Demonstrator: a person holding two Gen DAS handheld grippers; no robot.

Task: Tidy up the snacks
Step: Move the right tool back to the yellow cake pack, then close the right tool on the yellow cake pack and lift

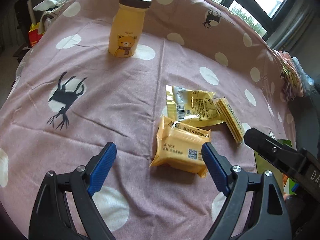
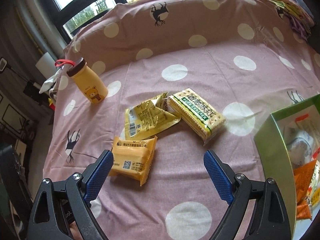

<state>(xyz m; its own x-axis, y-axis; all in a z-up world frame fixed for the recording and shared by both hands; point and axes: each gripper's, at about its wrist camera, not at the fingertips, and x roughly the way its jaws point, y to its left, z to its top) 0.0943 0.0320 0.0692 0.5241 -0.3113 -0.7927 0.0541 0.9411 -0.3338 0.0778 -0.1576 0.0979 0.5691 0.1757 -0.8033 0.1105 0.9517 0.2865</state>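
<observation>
Three snacks: all loose on the pink spotted cloth (image 2: 200, 60), none held.
Orange pack (image 2: 133, 159): nearest both grippers, flat on the cloth, its top edge just at the gold pouch.
Gold pouch (image 2: 148, 118): crumpled, between the orange pack and the crackers.
Crackers (image 2: 197, 114): clear-wrapped stack, touching the pouch on its right side.
Box (image 2: 270, 140): green, open, at the right edge, with several packets inside.
Bottle (image 1: 126, 28): yellow with a bear, upright, well apart from the snacks.
Left gripper (image 1: 159, 157): fingers apart, empty, right finger over the orange pack's corner.
Right gripper (image 2: 158, 165): fingers apart, empty, left finger at the orange pack's left edge.
</observation>
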